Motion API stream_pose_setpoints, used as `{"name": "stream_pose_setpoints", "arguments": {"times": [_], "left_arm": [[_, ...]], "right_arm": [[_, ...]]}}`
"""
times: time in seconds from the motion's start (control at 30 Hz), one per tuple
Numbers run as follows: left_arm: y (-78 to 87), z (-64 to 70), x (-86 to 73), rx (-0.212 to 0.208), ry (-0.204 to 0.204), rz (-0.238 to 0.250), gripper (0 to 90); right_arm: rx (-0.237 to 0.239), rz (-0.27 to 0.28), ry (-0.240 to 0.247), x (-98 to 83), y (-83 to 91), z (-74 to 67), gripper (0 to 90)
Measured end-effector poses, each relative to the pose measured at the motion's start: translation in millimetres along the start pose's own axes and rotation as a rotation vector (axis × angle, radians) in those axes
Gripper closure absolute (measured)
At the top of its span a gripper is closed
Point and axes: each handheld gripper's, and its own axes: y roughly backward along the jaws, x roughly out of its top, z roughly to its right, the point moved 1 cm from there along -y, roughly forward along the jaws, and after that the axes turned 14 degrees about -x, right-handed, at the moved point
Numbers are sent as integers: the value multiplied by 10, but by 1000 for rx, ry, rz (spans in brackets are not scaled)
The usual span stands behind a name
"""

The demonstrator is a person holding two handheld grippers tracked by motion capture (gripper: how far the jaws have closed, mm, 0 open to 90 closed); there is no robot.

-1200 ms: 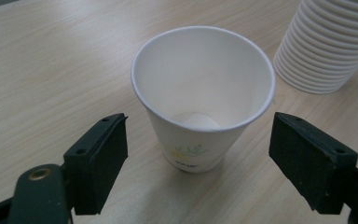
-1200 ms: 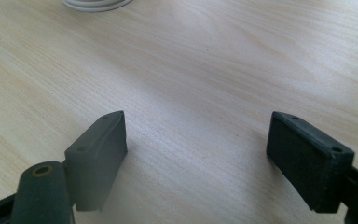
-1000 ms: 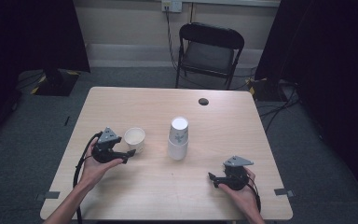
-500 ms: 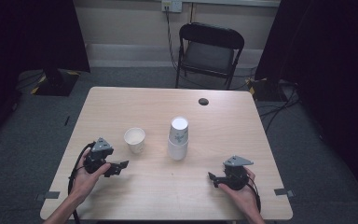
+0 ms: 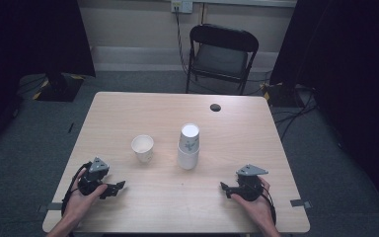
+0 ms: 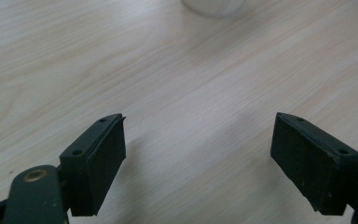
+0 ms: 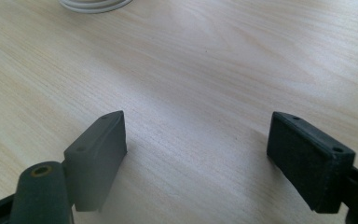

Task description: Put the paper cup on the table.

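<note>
Single white paper cup [image 5: 142, 147] upright beside an upside-down white paper-cup stack [image 5: 189, 146] on pale wooden table [image 5: 143, 111] — left gripper [image 5: 113, 188], right gripper [image 5: 225, 187] both resting near front edge, jaws spread wide, pinching nothing.

A pale, light-wood rectangular bench [image 5: 128, 113] carries a single white paper cup [image 5: 142, 147] standing upright with its mouth open, left of centre. Just beside it to the right stands a stack of white paper cups [image 5: 189, 146], turned upside down. A small round black disc [image 5: 215, 107] lies near the far edge.
</note>
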Motion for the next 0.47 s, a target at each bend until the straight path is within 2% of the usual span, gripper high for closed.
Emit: {"name": "stream_pose_setpoints", "arguments": {"times": [0.07,0.13,0.2,0.23,0.27,0.47], "left_arm": [[-20,-24,-40,-19,0,14,175],[-44,-29,-56,-2,-13,8,153],[-64,-37,-68,2,-15,35,139],[-88,-39,-90,3,-22,70,130],[-90,-47,-100,2,-31,72,101],[-92,-44,-101,9,-22,74,92]], "right_arm": [[0,0,0,0,0,0,197],[0,0,0,0,0,0,197],[0,0,0,0,0,0,197],[0,0,0,0,0,0,197],[0,0,0,0,0,0,197],[-2,0,-1,-1,0,-1,195]]}}
